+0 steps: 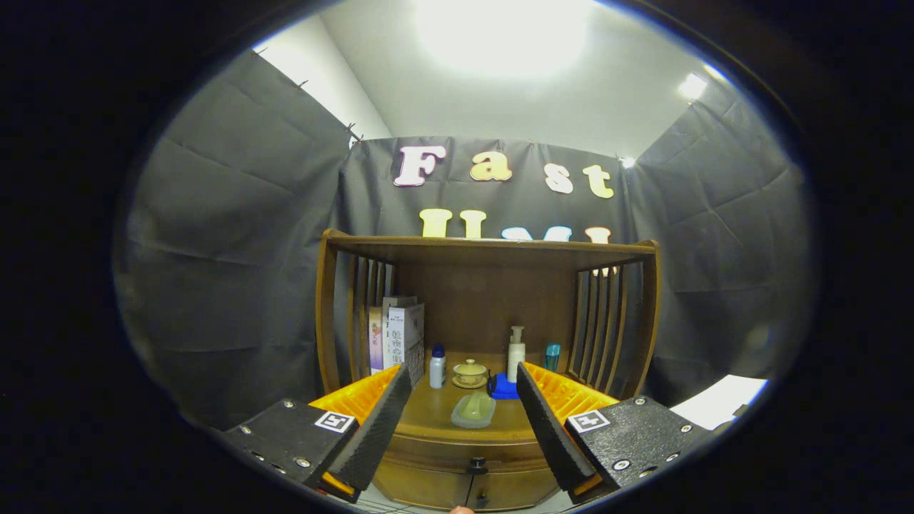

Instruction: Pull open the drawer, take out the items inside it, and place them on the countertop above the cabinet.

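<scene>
The gripper (464, 421) is hovering before the wooden cabinet (485, 357), its jaws spread wide and pinching nothing. On the worktop (428, 414), from left to right, are standing boxes (397, 335), a white bottle (437, 366), a lidded cup (470, 372), a soap dish (473, 410), a pump bottle (515, 353) and a teal container (553, 356). Below, between the jaws, the drawer (464, 457) is sitting closed, with its dark knob (476, 466) facing forward.

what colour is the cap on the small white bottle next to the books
Blue. The small white bottle stands on the countertop beyond the open gripper; gripper view.
</scene>
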`<action>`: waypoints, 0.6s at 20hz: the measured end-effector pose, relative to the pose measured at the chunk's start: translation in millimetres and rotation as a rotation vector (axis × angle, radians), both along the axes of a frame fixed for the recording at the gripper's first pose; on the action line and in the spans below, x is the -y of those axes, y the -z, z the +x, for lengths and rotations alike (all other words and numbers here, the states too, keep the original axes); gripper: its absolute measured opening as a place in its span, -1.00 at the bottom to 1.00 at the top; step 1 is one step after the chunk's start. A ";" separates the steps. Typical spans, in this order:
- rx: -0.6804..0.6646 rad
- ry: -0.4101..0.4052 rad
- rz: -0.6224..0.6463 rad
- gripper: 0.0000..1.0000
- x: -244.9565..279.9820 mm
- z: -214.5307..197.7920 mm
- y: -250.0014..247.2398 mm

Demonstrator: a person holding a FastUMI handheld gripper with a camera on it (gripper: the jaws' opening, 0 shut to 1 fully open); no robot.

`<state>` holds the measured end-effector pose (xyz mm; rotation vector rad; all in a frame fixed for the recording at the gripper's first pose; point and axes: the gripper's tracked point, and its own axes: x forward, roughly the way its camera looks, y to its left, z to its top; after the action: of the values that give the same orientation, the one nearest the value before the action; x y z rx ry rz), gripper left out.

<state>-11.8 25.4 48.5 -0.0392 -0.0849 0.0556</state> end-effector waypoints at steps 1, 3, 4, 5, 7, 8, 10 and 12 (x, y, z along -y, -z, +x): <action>-0.005 0.003 0.002 0.85 1.7 2.5 2.0; -0.019 0.014 0.013 0.86 6.2 6.4 7.9; -0.023 0.009 0.013 0.86 5.4 7.3 9.6; -0.022 0.009 0.005 0.86 7.1 8.3 9.8; -0.010 0.039 -0.008 0.87 17.4 9.8 8.7; -0.005 0.055 -0.014 0.87 21.1 10.4 8.7; -0.004 0.086 -0.025 0.87 28.7 12.3 12.2; -0.009 0.106 -0.038 0.87 34.5 14.0 14.2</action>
<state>2.2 -9.1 34.3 -0.0815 -0.0726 -0.0488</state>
